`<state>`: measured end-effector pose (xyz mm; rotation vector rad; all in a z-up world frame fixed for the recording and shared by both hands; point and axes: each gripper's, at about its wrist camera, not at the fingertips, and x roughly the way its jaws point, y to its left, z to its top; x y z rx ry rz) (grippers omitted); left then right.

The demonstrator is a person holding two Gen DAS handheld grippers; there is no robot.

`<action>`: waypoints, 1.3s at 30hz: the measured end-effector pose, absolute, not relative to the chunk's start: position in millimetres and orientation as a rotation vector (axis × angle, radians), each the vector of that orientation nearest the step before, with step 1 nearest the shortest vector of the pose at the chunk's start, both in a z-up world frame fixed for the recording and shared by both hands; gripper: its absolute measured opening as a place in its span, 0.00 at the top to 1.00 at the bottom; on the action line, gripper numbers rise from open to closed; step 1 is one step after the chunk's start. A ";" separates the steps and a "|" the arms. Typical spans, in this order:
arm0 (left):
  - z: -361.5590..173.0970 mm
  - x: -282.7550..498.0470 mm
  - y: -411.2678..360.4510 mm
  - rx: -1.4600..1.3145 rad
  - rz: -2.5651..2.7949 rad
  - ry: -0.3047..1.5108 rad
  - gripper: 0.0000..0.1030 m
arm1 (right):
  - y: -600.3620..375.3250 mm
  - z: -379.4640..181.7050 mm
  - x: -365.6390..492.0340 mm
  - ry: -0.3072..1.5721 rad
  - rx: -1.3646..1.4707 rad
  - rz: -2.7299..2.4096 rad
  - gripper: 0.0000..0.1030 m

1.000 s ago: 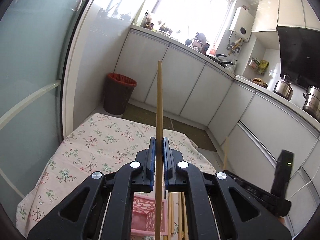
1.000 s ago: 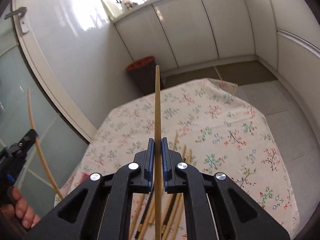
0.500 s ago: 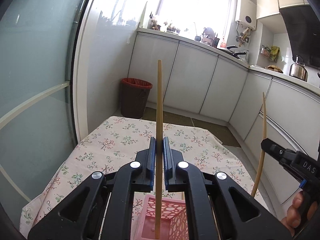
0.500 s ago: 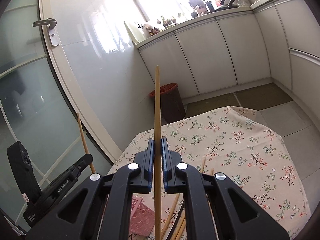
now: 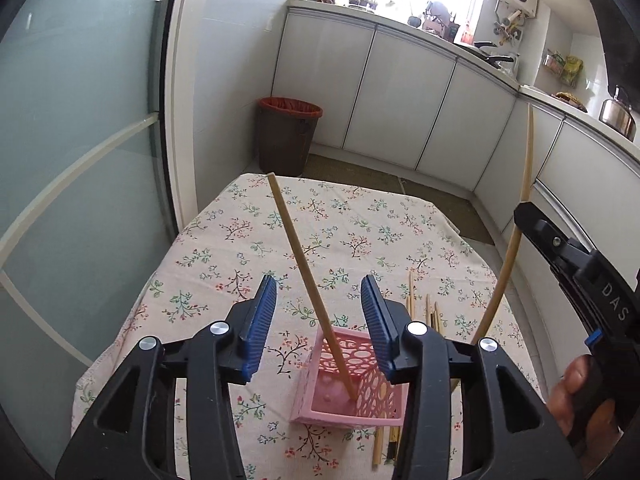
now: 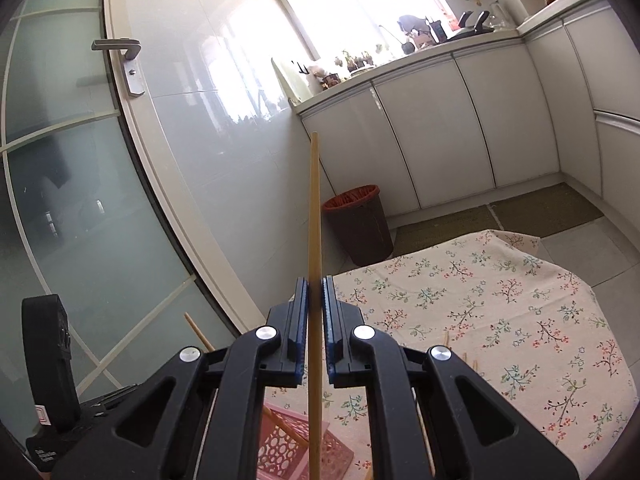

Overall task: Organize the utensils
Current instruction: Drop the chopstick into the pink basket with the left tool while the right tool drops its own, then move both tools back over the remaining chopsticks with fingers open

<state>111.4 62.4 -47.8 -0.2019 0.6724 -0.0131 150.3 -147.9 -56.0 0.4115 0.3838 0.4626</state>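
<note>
A pink perforated basket stands on the flowered tablecloth. One wooden chopstick leans inside it, its top tilted to the far left. My left gripper is open just above the basket, its jaws apart on either side of that chopstick. My right gripper is shut on another wooden chopstick, held upright. The basket shows below it. In the left wrist view the right gripper and its chopstick are at the right.
Several loose chopsticks lie on the cloth behind and beside the basket. A dark bin with a red liner stands on the floor past the table. White cabinets run along the far wall; a glass door is at the left.
My left gripper has opened and let go of its chopstick, which now leans in the pink basket. My right gripper, still holding its chopstick, has moved in beside the basket.
</note>
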 end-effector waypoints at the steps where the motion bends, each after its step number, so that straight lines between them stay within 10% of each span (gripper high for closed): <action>1: -45.2 110.1 64.4 -0.196 -0.005 0.682 0.59 | -144.0 -54.0 149.5 0.368 0.420 0.473 0.93; 18: -39.0 99.9 84.4 -0.154 0.099 0.748 0.48 | -84.4 -83.1 156.2 0.385 0.260 0.450 0.92; 21: -38.7 98.8 84.3 -0.154 0.094 0.750 0.48 | -81.3 -88.2 156.6 0.452 0.219 0.457 0.86; 24: -36.7 99.2 83.0 -0.149 0.088 0.745 0.46 | -83.9 -87.0 152.7 0.483 0.214 0.453 0.58; 39: -31.4 88.2 22.3 -0.078 -0.118 0.744 0.45 | -221.0 -82.5 163.9 0.788 0.397 0.239 0.57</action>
